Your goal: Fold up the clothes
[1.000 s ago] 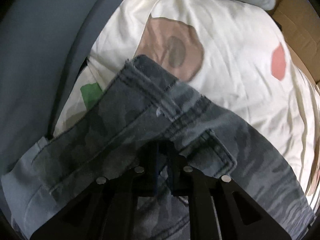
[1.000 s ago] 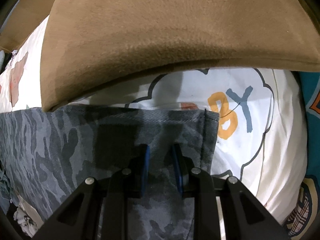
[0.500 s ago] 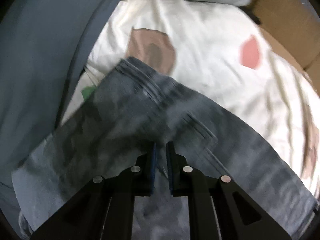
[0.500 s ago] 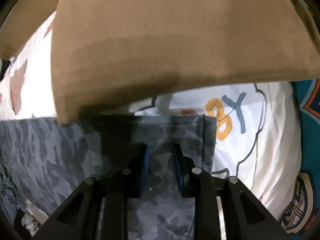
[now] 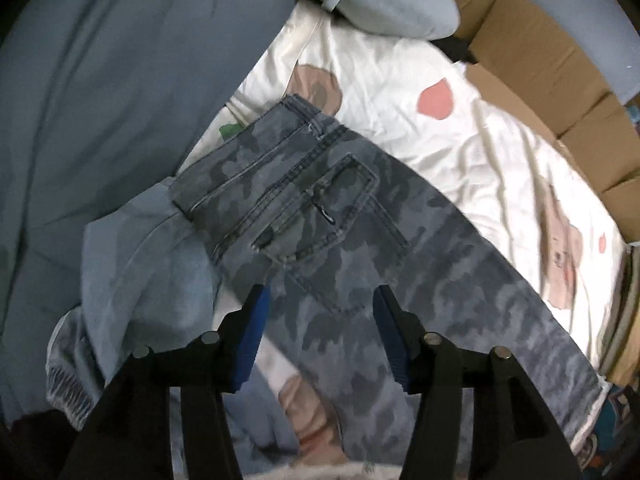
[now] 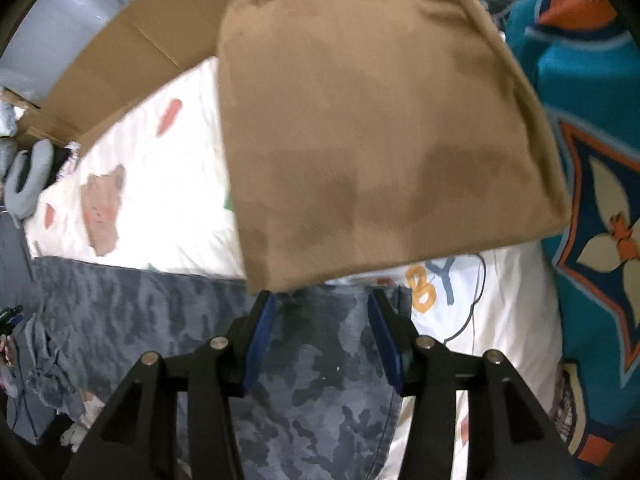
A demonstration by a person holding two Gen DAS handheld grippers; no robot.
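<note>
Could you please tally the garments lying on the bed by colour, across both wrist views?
Grey camouflage: 1, the jeans
Tan: 1, the folded top
Light blue: 1, the garment beside the jeans
Total: 3

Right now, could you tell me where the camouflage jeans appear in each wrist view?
Left wrist: camouflage jeans run from centre to lower right, back pocket uppermost.
Right wrist: they lie across the lower half, their edge just under the tan cloth.
Shared landmark: the cream printed sheet beneath them, with brown cardboard beyond.
</note>
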